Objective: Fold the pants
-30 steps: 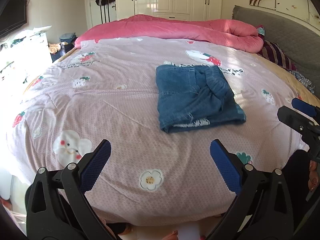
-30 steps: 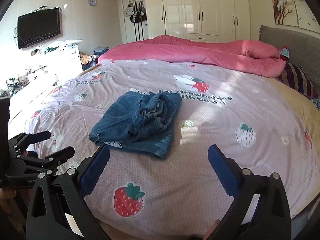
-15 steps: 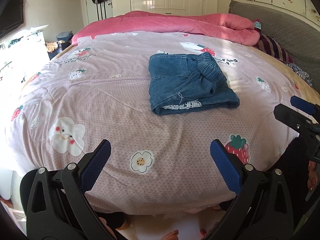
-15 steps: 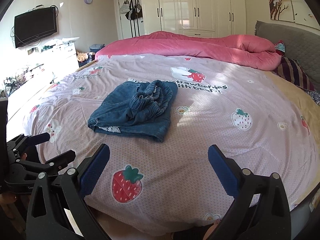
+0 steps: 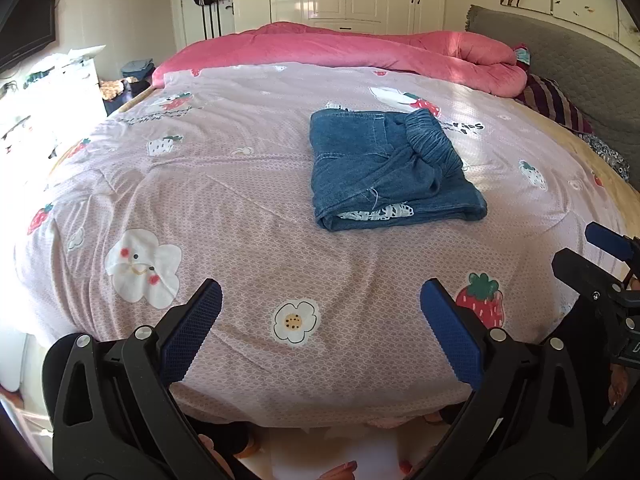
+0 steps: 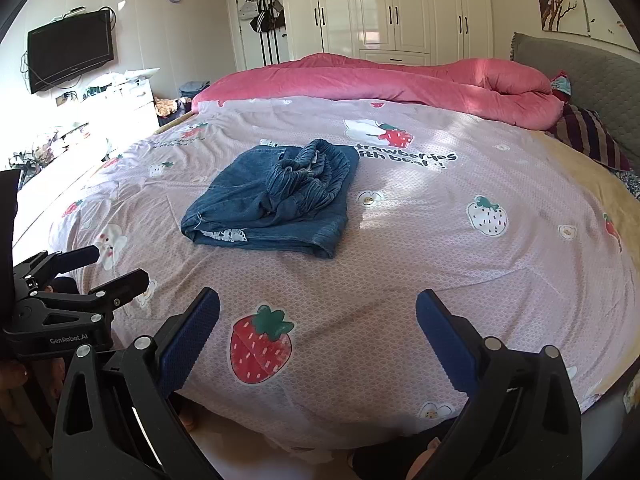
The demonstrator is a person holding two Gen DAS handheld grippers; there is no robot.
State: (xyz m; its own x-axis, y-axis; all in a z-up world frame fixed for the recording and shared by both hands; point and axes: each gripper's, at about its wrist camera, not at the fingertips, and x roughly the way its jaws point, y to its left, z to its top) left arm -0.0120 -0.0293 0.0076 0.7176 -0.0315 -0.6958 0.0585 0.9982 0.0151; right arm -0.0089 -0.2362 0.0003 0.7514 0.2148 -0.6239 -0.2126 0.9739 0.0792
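The blue denim pants (image 5: 384, 168) lie folded into a compact rectangle in the middle of the bed, elastic waistband bunched on top; they also show in the right wrist view (image 6: 276, 200). My left gripper (image 5: 320, 320) is open and empty, held back over the bed's near edge, well short of the pants. My right gripper (image 6: 318, 328) is open and empty too, at the near edge to the right of the left one. The right gripper shows at the right rim of the left wrist view (image 5: 600, 264); the left gripper shows at the left of the right wrist view (image 6: 80, 276).
The bed has a pink strawberry-print cover (image 5: 240, 200). A rolled pink duvet (image 5: 360, 48) lies along the far side, striped pillows (image 5: 552, 100) and a grey headboard (image 5: 580, 72) at the right. White wardrobes (image 6: 392, 8) stand behind, a dresser and TV (image 6: 70, 54) at the left.
Both grippers have drawn back and risen from the bed, so the folded pants look farther away and more of the cover's near edge shows. The pants have not moved.
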